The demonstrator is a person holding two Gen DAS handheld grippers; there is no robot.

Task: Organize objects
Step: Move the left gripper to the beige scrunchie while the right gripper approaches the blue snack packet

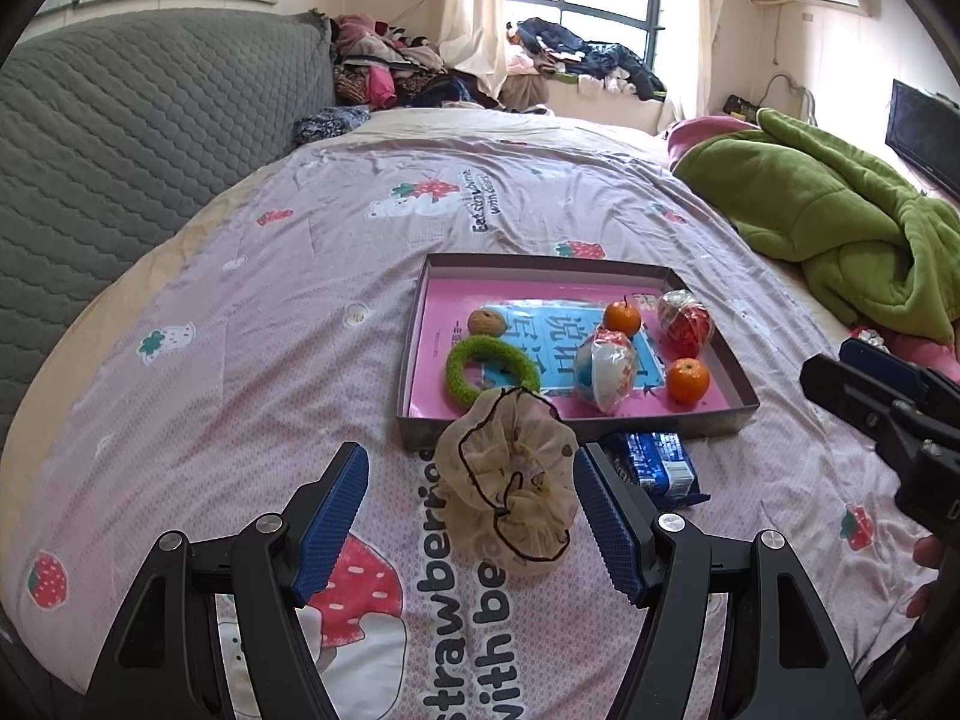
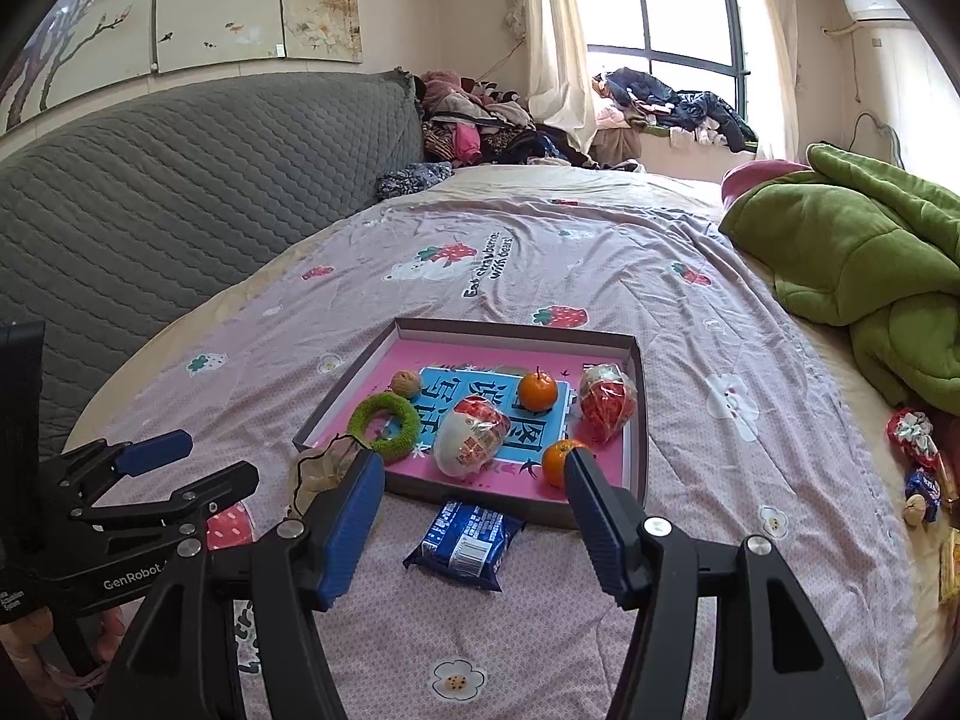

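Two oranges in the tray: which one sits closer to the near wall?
The stemless orange by the tray's near right corner. The other orange, with a dark stem, sits farther back on the blue booklet.

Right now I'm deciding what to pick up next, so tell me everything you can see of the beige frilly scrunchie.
The scrunchie is a puffy ring of sheer beige fabric with a thin black edging and small dark dots. It looks soft and crumpled. It lies on the strawberry-print bedsheet just in front of the box, between the open fingers of the left gripper, neither pad pressing on it.
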